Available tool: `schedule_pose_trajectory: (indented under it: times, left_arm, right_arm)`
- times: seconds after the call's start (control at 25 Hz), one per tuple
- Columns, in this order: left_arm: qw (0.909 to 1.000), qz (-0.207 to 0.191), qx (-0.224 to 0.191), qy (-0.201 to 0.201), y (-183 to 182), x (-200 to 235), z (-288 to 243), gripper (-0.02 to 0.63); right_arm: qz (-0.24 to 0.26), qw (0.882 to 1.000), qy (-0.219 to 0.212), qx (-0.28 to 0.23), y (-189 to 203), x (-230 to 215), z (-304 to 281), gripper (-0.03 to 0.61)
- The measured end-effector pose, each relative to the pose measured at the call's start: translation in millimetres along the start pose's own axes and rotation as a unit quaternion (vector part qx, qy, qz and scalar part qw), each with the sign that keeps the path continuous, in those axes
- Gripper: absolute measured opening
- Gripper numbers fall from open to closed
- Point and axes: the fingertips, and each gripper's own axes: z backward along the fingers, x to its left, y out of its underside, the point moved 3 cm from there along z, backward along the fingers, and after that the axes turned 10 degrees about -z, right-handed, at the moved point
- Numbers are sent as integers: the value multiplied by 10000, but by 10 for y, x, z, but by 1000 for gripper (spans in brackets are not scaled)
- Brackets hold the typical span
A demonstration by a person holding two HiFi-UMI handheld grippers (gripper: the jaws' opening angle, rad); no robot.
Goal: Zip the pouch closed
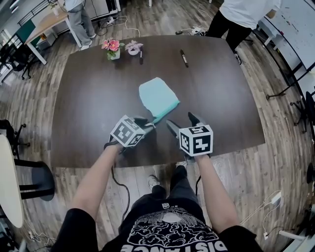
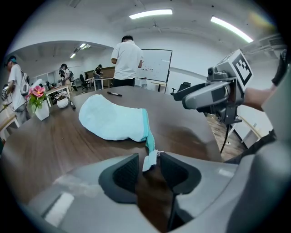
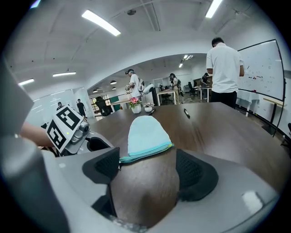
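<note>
A light blue fabric pouch [image 1: 157, 98] lies flat on the dark table [image 1: 88, 98], its teal zipper edge [image 3: 145, 154] facing me. My left gripper [image 1: 147, 124] is at the near left end of that edge. In the left gripper view the pouch's small end tab [image 2: 150, 160] stands between the two pads, and a gap shows on either side of it. My right gripper [image 1: 182, 124] is open just right of the pouch's near corner. In the right gripper view the zipper edge runs across in front of its wide jaws, untouched.
A small pot of pink flowers [image 1: 112, 49], a white dish [image 1: 133, 47] and two dark pens [image 1: 184, 58] lie at the table's far side. A person in a white shirt [image 1: 241, 15] stands beyond the far right edge. The near table edge [image 1: 157, 160] is just under my hands.
</note>
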Motion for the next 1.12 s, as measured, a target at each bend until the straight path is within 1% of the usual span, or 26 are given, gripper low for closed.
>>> schedule_pose_trajectory:
  times: [0.2, 0.24, 0.32, 0.48, 0.72, 0.84, 1.0, 1.12]
  left_arm:
    - [9999, 104, -27, 57, 16, 6, -19, 86]
    - [9999, 119, -24, 84, 18, 2, -20, 50]
    - [9996, 239, -39, 175, 24, -6, -18, 28]
    - [9972, 667, -200, 270, 1, 2, 17, 23]
    - [9920, 1142, -463, 261, -80, 30, 113, 21]
    - [9908, 1210, -550, 239, -148, 46, 171, 21]
    - [9914, 1179, -546, 158, -230, 106, 258, 21]
    - [9921, 1133, -528, 112, -293, 146, 316, 21]
  right_arm:
    - [8, 10000, 18, 79, 31, -60, -18, 374]
    - [11, 9999, 25, 99, 41, -69, -22, 374]
    - [19, 9999, 27, 133, 54, -76, -31, 374]
    - [25, 9999, -25, 156, 43, -58, -45, 371]
    - [75, 9997, -150, 150, -16, -2, -73, 371]
    - [145, 9994, -265, 167, -59, 26, -94, 370]
    - [292, 9982, -483, 186, -145, 99, -131, 370]
    - [327, 9974, -627, 167, -207, 136, -154, 357]
